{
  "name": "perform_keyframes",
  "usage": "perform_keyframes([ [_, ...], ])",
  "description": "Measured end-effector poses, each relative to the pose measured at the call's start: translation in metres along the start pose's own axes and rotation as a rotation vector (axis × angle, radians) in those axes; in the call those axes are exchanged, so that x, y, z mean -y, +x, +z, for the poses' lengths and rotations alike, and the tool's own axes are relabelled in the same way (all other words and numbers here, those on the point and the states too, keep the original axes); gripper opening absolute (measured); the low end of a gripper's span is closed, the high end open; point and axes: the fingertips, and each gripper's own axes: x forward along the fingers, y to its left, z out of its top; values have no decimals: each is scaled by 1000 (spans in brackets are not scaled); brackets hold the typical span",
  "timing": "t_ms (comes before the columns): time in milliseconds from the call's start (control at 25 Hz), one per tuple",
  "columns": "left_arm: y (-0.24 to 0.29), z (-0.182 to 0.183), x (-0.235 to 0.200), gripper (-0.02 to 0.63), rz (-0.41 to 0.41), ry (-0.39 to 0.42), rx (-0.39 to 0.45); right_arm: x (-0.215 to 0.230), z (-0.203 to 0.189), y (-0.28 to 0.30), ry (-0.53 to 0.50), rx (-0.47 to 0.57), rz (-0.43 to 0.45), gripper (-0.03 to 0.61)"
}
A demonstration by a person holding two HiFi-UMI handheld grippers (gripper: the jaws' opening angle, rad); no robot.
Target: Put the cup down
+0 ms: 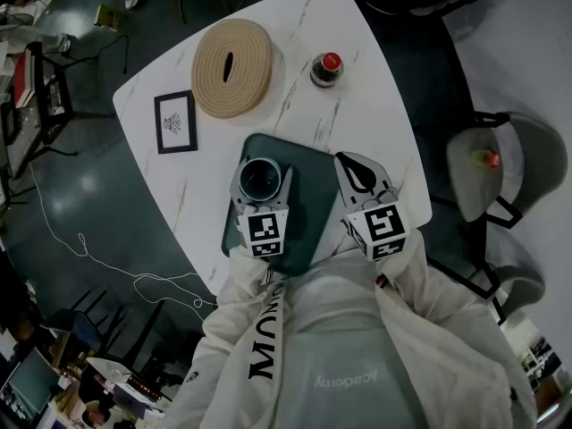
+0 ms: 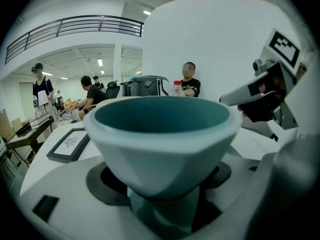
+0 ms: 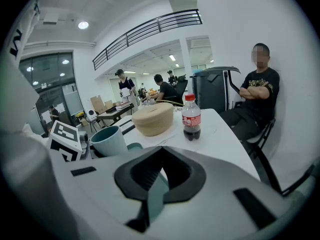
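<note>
Cup held over the tray, ready to be set down.
The teal cup (image 2: 160,134) is clamped at its narrow bottom by the left gripper (image 1: 262,182), over the dark green tray (image 1: 315,164); whether it touches the tray cannot be told. It should be held upright, lowered slowly until it sits flat, and only then let go. The right gripper (image 1: 359,175) is closed on nothing, just beside the cup.

Left gripper (image 1: 261,184) fingers (image 1: 238,186) clamp cup (image 2: 160,134); right gripper (image 1: 354,170) fingers (image 1: 368,177) together, empty.
</note>
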Motion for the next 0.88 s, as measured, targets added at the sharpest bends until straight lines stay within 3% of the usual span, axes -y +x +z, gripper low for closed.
perform_keyframes([
  [880,-4,-12,-4,387,43,-30,-67,-2,6,-29,-14,39,-27,6],
])
